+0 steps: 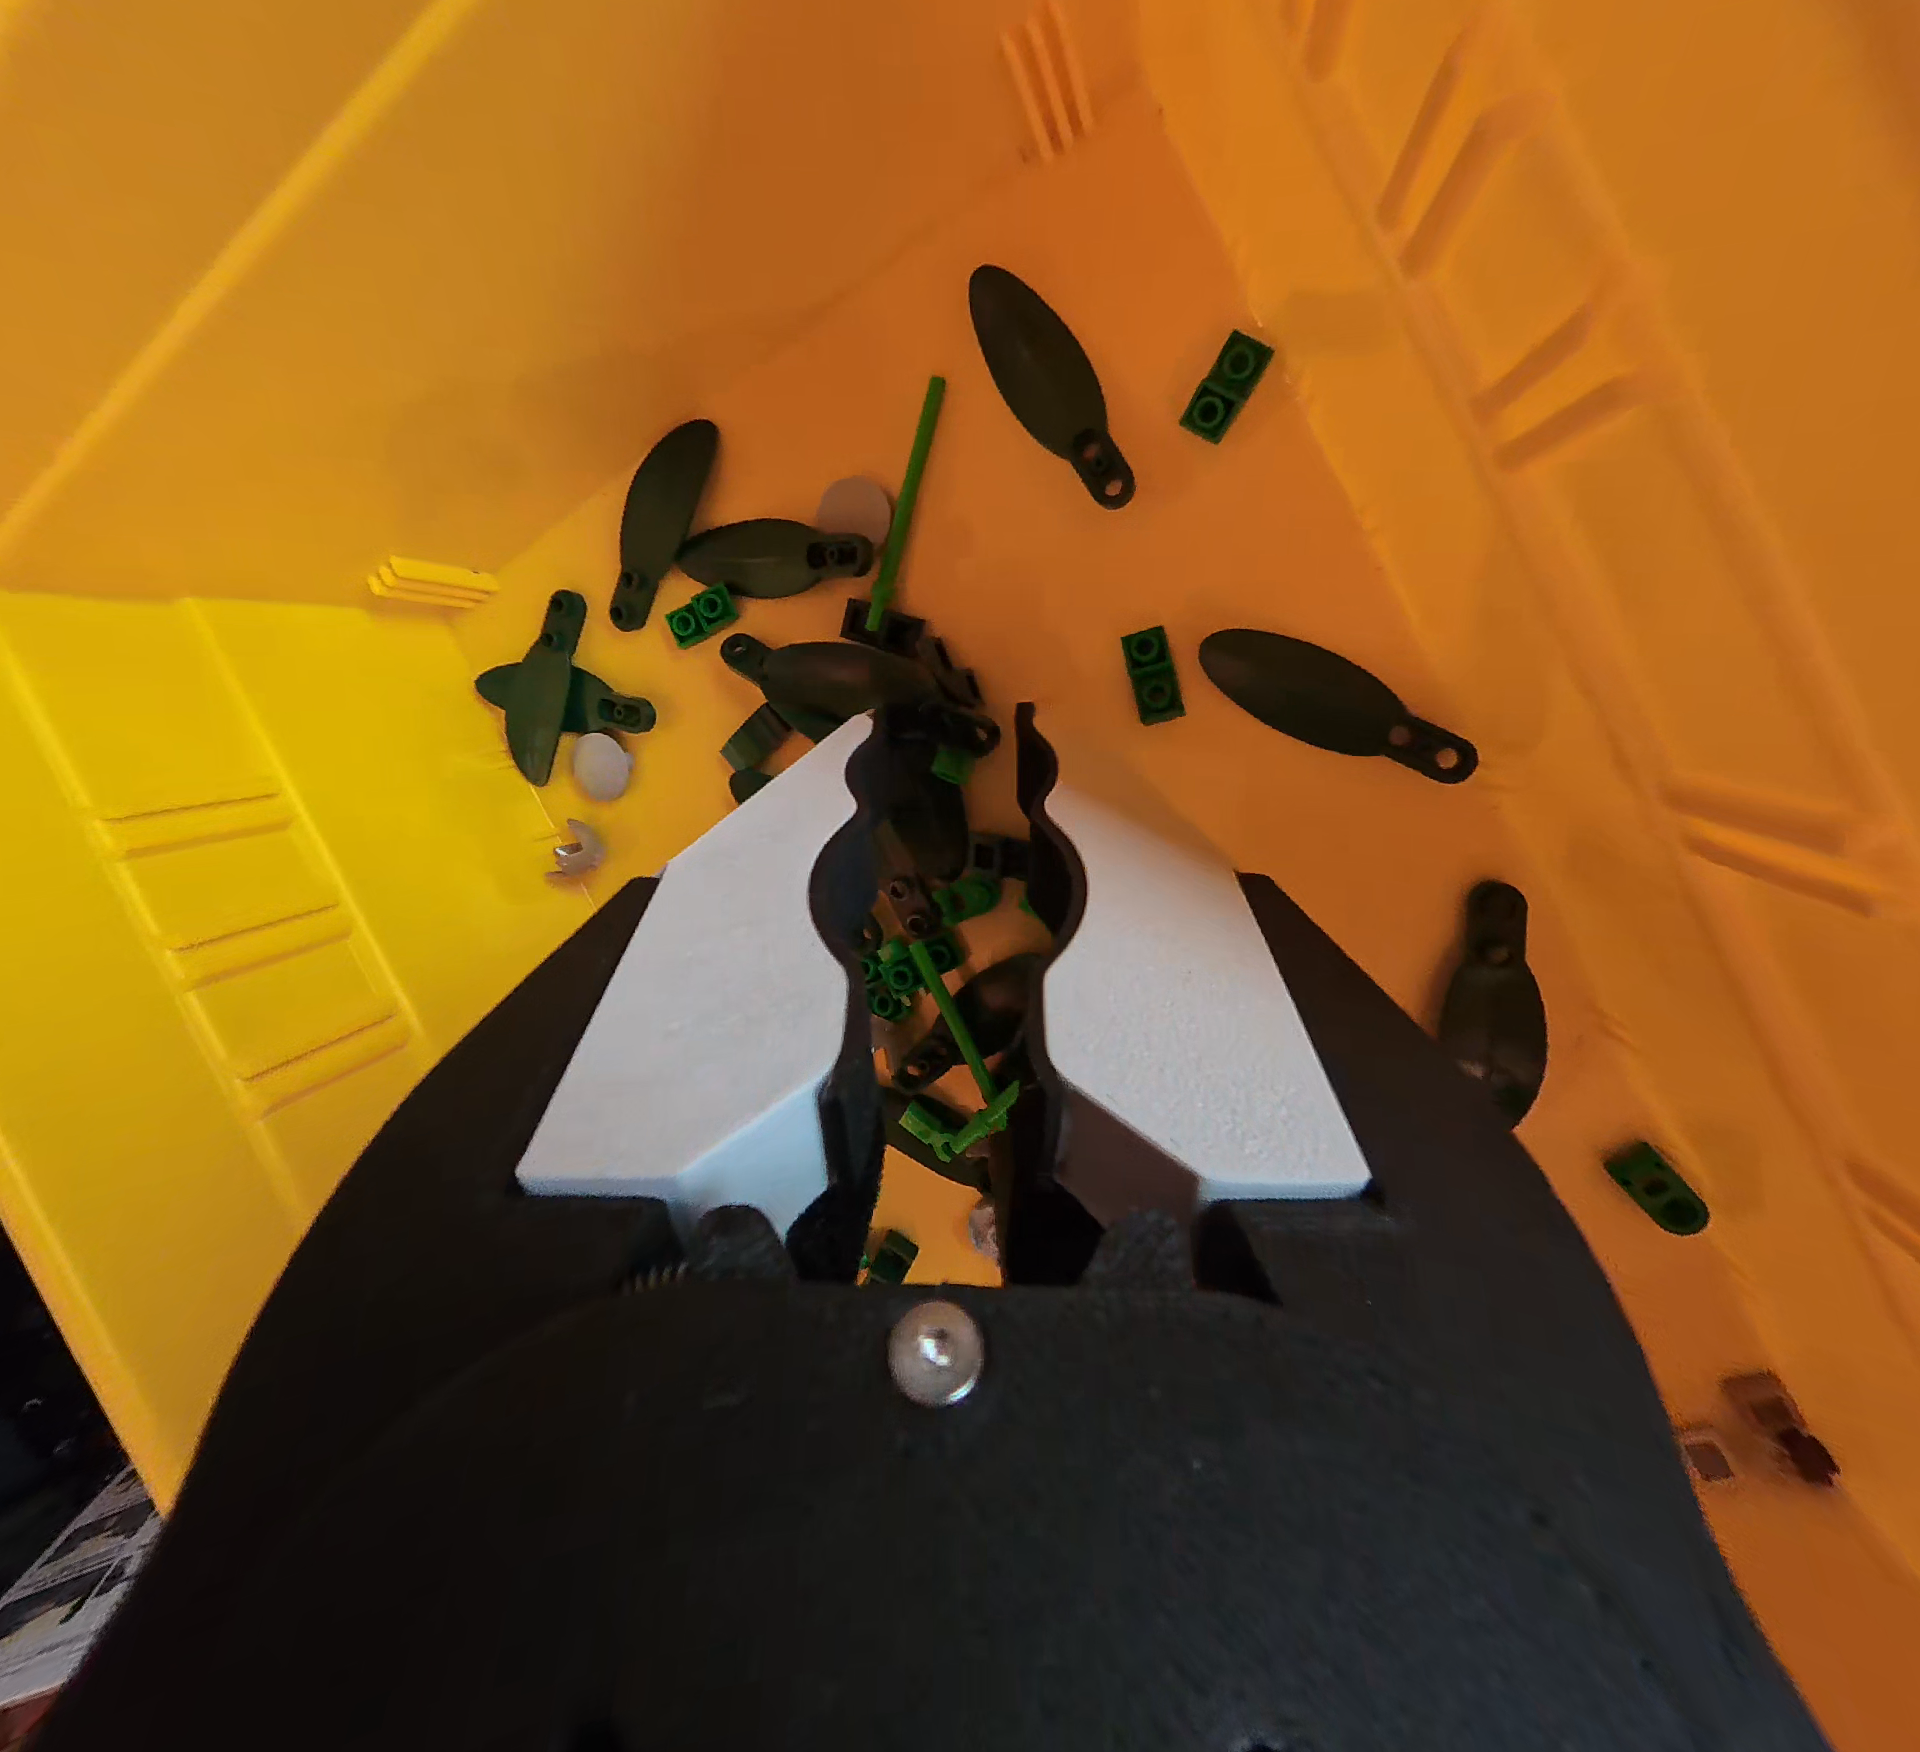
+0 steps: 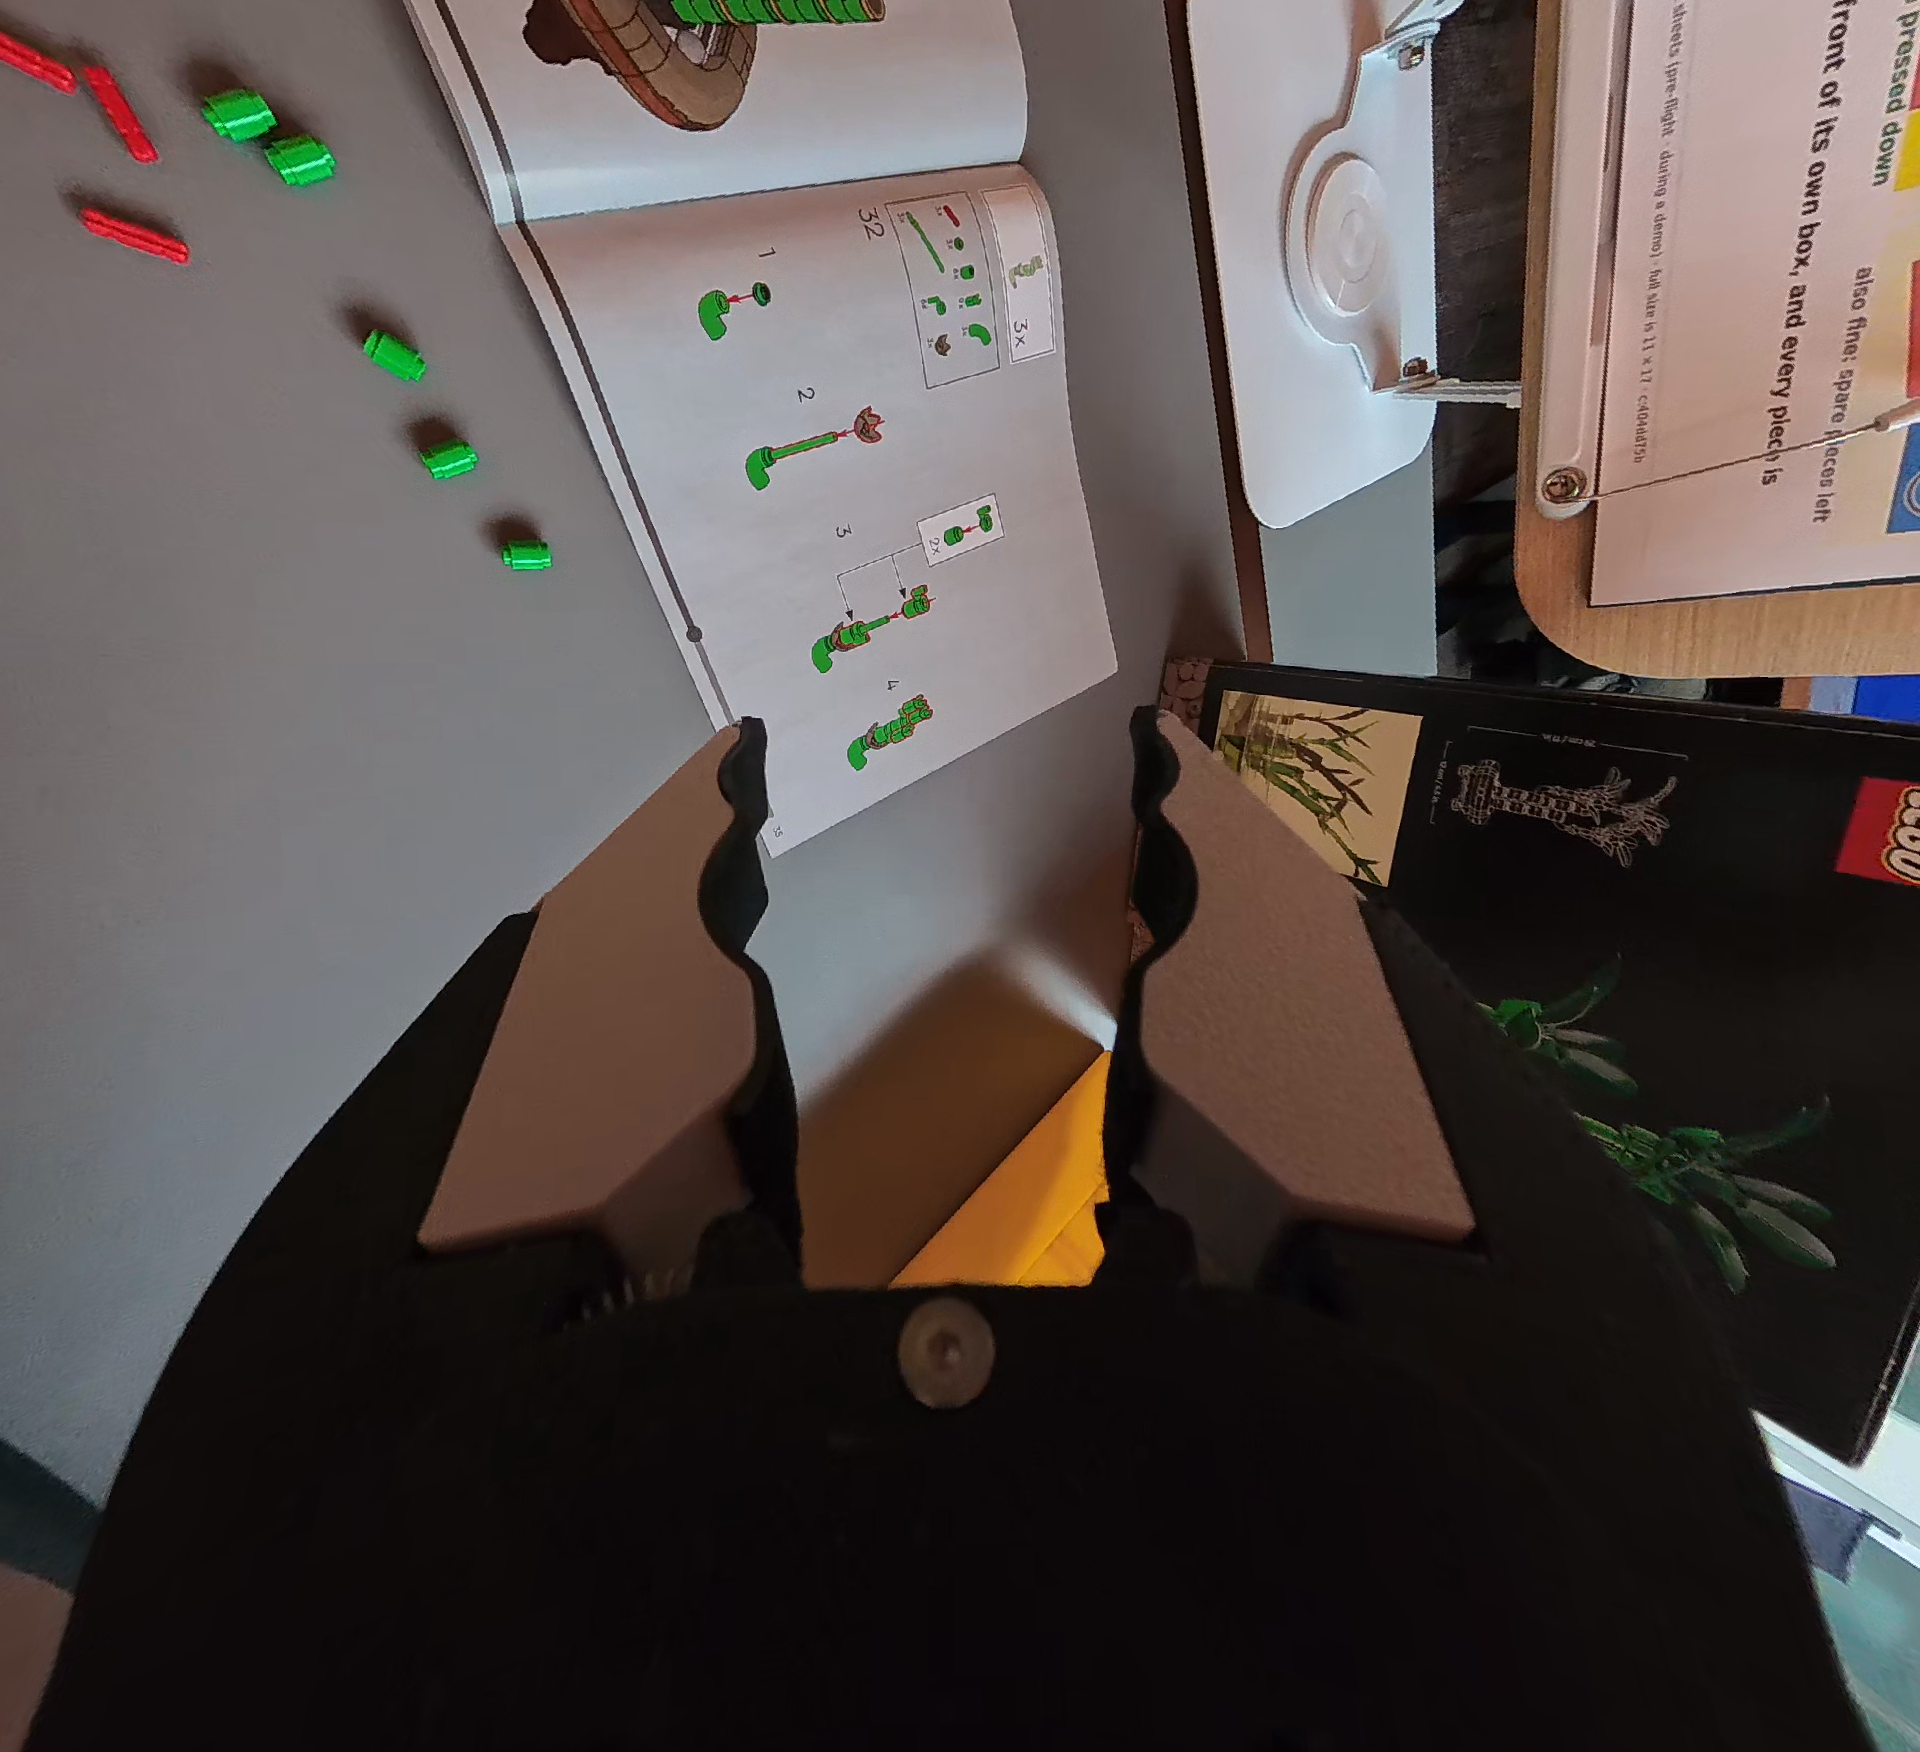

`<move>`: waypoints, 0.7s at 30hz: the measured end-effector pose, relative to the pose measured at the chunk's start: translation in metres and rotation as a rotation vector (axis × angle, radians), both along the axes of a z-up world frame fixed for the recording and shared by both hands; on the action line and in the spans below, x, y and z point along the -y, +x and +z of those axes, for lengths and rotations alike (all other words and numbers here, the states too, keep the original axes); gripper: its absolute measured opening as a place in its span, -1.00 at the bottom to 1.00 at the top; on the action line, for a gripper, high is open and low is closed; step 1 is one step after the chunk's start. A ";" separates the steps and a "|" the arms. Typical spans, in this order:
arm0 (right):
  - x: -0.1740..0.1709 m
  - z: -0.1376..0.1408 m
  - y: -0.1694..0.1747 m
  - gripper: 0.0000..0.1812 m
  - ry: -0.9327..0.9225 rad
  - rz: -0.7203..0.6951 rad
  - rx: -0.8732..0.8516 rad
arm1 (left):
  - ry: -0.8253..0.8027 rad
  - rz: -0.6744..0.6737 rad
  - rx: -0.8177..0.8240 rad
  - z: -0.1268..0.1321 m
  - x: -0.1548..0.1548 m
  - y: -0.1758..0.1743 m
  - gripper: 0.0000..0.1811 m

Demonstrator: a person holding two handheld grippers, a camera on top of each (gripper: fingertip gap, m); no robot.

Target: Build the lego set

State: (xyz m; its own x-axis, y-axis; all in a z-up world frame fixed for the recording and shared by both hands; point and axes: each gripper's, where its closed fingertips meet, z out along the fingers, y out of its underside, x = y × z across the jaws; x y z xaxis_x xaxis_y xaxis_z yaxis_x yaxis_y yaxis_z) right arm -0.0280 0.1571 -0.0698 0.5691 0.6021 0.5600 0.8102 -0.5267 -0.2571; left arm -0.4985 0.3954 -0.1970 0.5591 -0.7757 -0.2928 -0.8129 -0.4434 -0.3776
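Note:
My left gripper reaches down into a yellow bin, its jaws a narrow gap apart over a heap of dark green leaf pieces. Pieces show through the gap; I cannot see the jaws clamping any. More leaves lie around, with a thin green rod and small green plates. My right gripper is open and empty above the grey table, pointing at the open instruction booklet. Green round bricks and red rods lie on the table to its left.
The black set box lies right of the right gripper. A white stand base and a board with a printed sheet sit at the far right. A yellow bin corner shows between the right fingers. Grey round pieces lie in the bin. The tips of one gripper are about 55 centimetres away from the tips of the other. The thin green rod is about 4 centimetres from my left fingertips.

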 end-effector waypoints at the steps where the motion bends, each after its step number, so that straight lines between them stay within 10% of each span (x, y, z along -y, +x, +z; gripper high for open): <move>1: 0.000 0.001 0.000 -0.22 0.002 0.001 -0.001 | 0.008 -0.001 -0.007 0.000 -0.001 -0.001 -0.79; 21: 0.001 0.001 0.001 -0.22 0.000 0.000 -0.002 | 0.046 0.025 -0.014 0.013 -0.003 -0.005 -0.88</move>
